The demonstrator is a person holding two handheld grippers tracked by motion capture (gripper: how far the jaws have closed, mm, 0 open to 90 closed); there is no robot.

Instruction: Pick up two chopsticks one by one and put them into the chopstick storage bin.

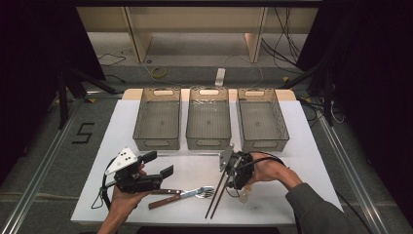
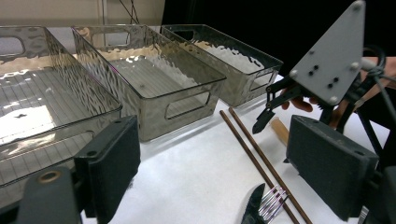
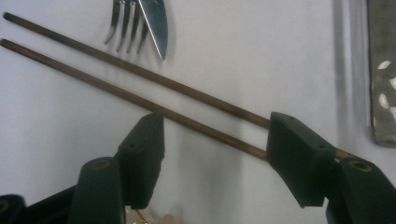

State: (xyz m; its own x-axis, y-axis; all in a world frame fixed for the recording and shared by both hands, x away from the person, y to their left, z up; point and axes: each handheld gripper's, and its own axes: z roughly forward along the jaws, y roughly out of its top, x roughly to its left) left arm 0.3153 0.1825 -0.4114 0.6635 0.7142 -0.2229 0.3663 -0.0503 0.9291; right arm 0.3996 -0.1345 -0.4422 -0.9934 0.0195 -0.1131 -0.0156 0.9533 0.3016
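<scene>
On the high view I read the table from nine o'clock across to three. My left gripper (image 1: 157, 166) hangs over the white table (image 1: 302, 146) at about eight o'clock, jaws spread wide with nothing between them, pointing toward the cutlery; I judge it is parked there to stay out of the way while staying within reach. Just to its right, at about six o'clock, lie a knife (image 1: 168, 194) with a wooden handle and a fork (image 1: 200, 192), their working ends crossing, blade over tines. At roughly five o'clock from the table's centre, the pair of chopsticks (image 1: 217, 196) lies side by side, running from the near edge up toward one o'clock. My right gripper (image 1: 233, 181) is over their upper part, tilted down. In the right gripper view both sticks pass between the jaws, which stand spread on either side without pressing yet; I judge that straddling is meant to take the two sticks together in one pinch. A small pale piece (image 1: 243, 196) lies by that hand; I cannot tell what it is. Along twelve o'clock stand three clear plastic bins (image 1: 209, 139), left, middle, right, all empty, and I take them as sorting places for the utensils.
</scene>
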